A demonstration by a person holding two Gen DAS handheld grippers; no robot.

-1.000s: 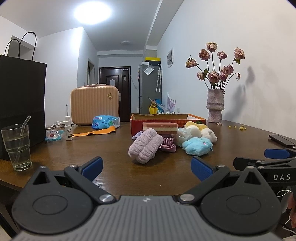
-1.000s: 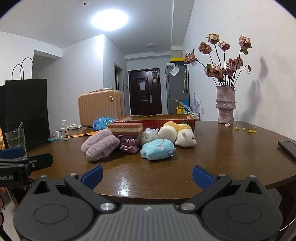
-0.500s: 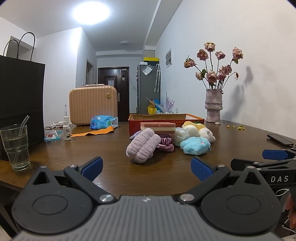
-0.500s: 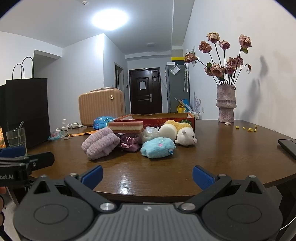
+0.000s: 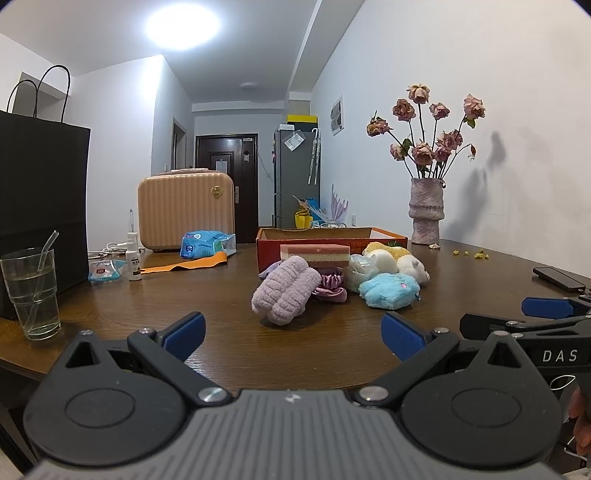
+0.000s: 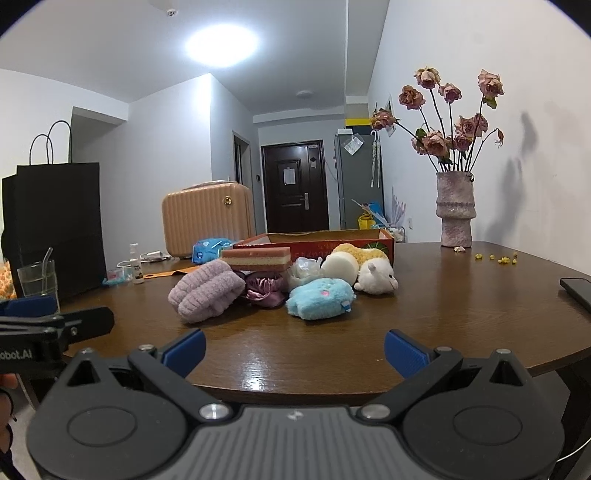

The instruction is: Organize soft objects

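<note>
Since a second ago both views have barely shifted; the pile has drifted slightly left in the left view. Left tongs [image 5: 291, 328] and right tongs [image 6: 293, 349] gape apart, empty. The soft objects [image 6: 284, 284] heap at twelve o'clock on the desk [image 6: 443, 314], just before the red box [image 6: 325, 240]. Approach step, I judge: next, reach forward and close on the lilac roll [image 5: 284, 293].

The room is bright. 1 round ceiling light [image 5: 181, 25] glows so white that its shape is washed out. Its light shines back off the brown tabletop [image 6: 258, 373] as a glossy patch near the front edge in the right wrist view. The flowers [image 5: 430, 129] throw a soft gray shadow on the white wall beside them. Both pictures are sharp, with no blur. The fisheye lens bends the walls and the tabletop rim, and the corners of each picture go black.
</note>
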